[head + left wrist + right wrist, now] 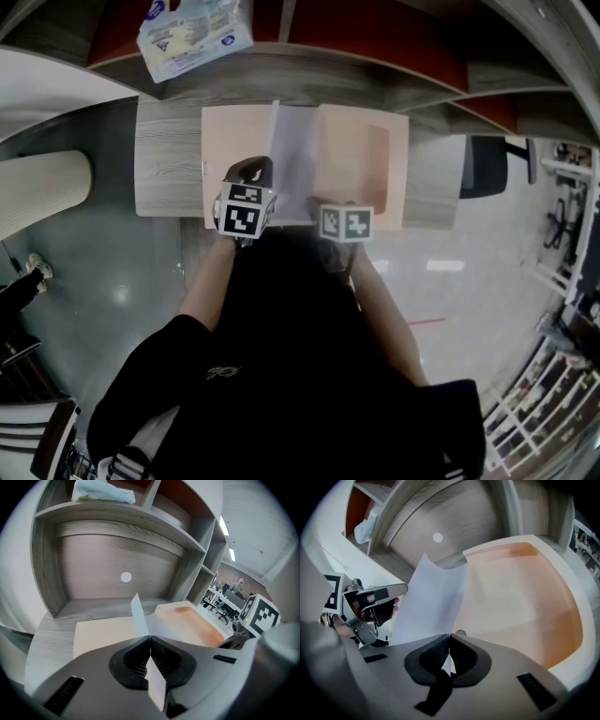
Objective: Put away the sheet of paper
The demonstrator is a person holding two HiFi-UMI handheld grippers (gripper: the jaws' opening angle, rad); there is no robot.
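grip: left gripper [150, 640], right gripper [449, 641] both pinch paper [433, 597] over folder [520, 602]
risk: uneven pull tears it (tiny edge bites)

No word or number can be read anywhere. The packet [192, 33] on the far shelf [328, 77] carries blue print — too small to make out. The left cube [246, 210] and the right cube [346, 223], near the person, show only black-and-white square markers — no letters.
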